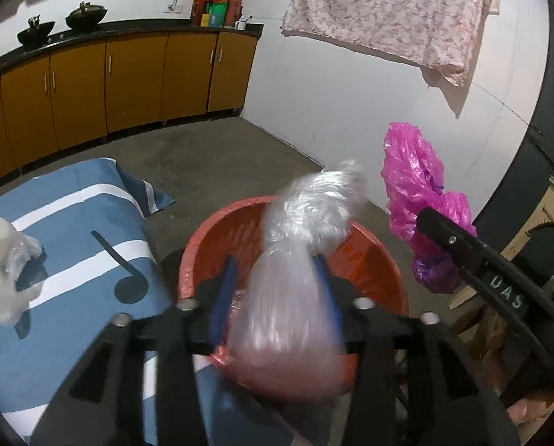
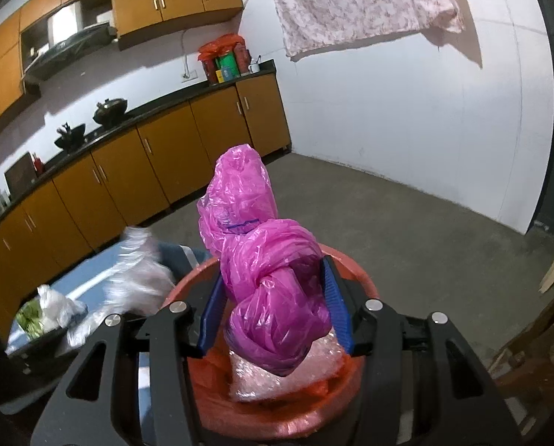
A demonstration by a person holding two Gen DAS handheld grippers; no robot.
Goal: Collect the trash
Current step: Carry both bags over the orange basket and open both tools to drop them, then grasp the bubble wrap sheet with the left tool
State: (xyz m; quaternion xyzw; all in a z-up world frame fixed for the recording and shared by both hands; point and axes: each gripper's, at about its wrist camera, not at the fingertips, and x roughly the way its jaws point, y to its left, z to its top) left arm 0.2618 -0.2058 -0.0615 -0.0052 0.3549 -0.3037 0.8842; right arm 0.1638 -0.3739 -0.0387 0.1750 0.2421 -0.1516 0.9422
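An orange-red bin (image 1: 199, 245) lined with an orange bag stands on the floor beside the table; it also shows in the right wrist view (image 2: 355, 267). My left gripper (image 1: 277, 264) is shut on a clear plastic bag (image 1: 306, 215), blurred, held over the bin. My right gripper (image 2: 273, 290) is shut on a crumpled pink plastic bag (image 2: 262, 260), also over the bin. The pink bag (image 1: 414, 178) shows at the right in the left wrist view. A piece of clear bubble wrap (image 2: 277, 379) lies inside the bin.
A table with a blue and white striped cloth (image 1: 72, 223) stands left of the bin, with more clear plastic (image 1: 2, 252) on it. Yellow kitchen cabinets (image 1: 128, 78) line the far wall. A floral cloth (image 1: 388, 11) hangs on the white wall.
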